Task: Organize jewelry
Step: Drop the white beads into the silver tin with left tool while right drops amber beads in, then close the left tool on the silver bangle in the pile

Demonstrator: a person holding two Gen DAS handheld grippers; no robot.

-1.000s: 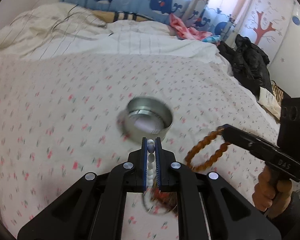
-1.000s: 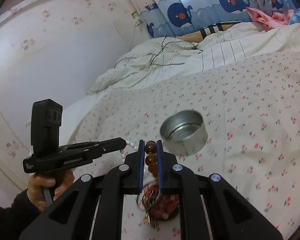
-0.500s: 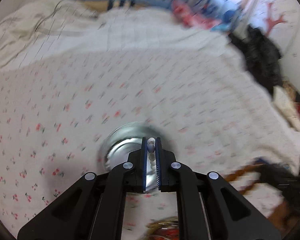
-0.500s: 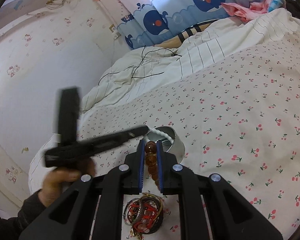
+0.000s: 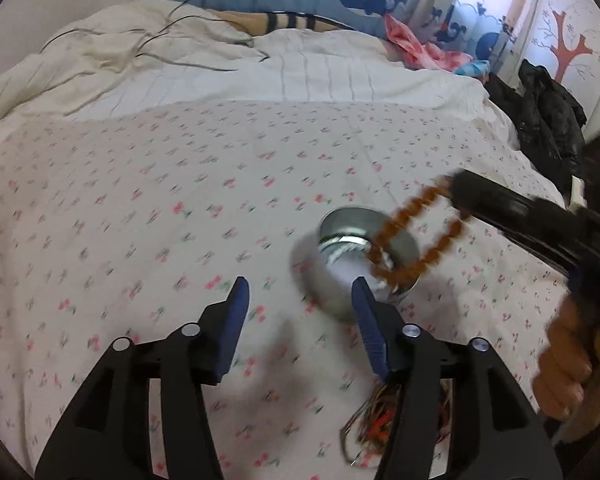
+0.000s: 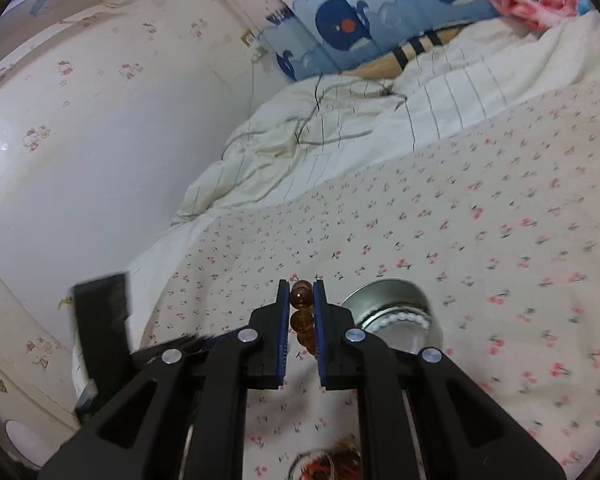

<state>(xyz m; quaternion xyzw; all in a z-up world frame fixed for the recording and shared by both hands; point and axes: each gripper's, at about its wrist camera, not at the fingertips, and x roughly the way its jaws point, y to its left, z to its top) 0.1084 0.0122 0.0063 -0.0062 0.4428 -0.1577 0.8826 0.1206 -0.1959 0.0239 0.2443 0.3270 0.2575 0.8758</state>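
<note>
A round metal tin (image 5: 336, 280) stands on the cherry-print bedsheet; it also shows in the right wrist view (image 6: 384, 292). A white bead bracelet (image 6: 396, 318) lies inside it. My left gripper (image 5: 300, 300) is open and empty, just left of the tin. My right gripper (image 6: 301, 296) is shut on an amber bead bracelet (image 6: 301, 320). In the left wrist view that bracelet (image 5: 416, 236) hangs over the tin from the right gripper's tip (image 5: 460, 192).
A tangled pile of mixed jewelry (image 5: 380, 424) lies on the sheet near me; it also shows in the right wrist view (image 6: 332, 464). A rumpled white duvet (image 5: 220, 68) lies at the far end. Dark clothes (image 5: 548, 120) are heaped at the right.
My left gripper opened and let the white bead bracelet drop into the tin, then drew back to the left. My right gripper moved the amber bracelet over the tin.
</note>
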